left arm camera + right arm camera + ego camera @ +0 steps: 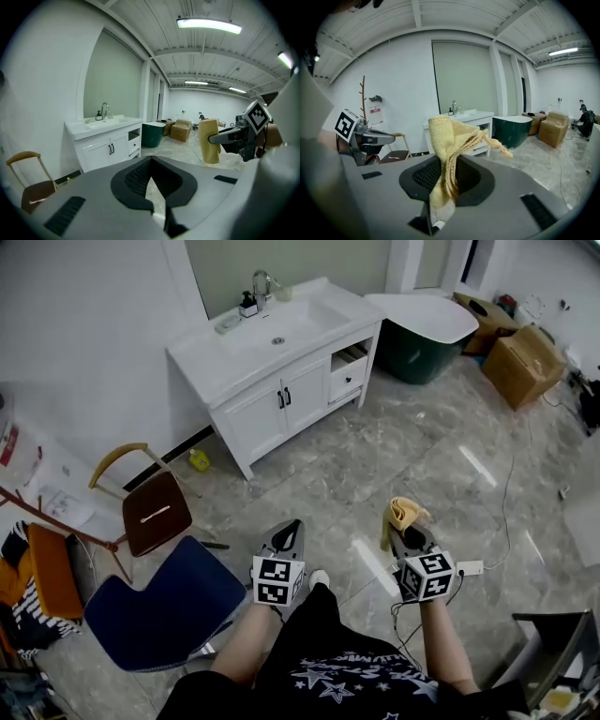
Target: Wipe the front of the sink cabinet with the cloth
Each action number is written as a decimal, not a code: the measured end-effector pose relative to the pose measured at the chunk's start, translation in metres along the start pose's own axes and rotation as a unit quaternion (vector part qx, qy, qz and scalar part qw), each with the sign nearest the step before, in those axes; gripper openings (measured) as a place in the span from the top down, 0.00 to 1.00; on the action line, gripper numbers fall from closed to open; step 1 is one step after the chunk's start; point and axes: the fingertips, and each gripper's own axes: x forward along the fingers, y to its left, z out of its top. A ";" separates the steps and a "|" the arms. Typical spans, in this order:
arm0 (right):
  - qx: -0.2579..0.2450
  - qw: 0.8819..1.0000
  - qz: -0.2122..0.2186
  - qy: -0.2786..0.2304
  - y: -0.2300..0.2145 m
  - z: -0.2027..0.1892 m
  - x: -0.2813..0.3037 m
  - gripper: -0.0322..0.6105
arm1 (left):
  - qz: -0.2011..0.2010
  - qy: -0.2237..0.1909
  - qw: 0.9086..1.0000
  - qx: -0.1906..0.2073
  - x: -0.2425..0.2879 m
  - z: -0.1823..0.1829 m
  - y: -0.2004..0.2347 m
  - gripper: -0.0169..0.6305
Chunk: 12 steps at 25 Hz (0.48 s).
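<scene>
The white sink cabinet point(281, 399) stands against the far wall, with two doors and a drawer facing me. It also shows in the left gripper view as the cabinet point(105, 145) and behind the cloth in the right gripper view point(482, 119). My right gripper point(405, 532) is shut on a folded yellow cloth point(401, 517), which sticks up from between its jaws point(445, 136). My left gripper point(287, 535) is shut and holds nothing, its jaw tips meeting point(152, 158). Both grippers hover over the marble floor, well short of the cabinet.
A dark green bathtub point(422, 334) stands right of the cabinet, with cardboard boxes point(523, 362) beyond it. A wooden chair point(150, 507) and a blue chair point(159, 601) are on my left. A small yellow bottle point(199, 460) lies by the wall. A cable and power strip point(469, 568) lie on my right.
</scene>
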 end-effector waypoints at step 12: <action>-0.039 0.999 -0.012 0.009 -0.035 0.080 0.119 0.82 | -0.009 -0.015 1.000 -0.003 0.098 0.060 0.086 0.95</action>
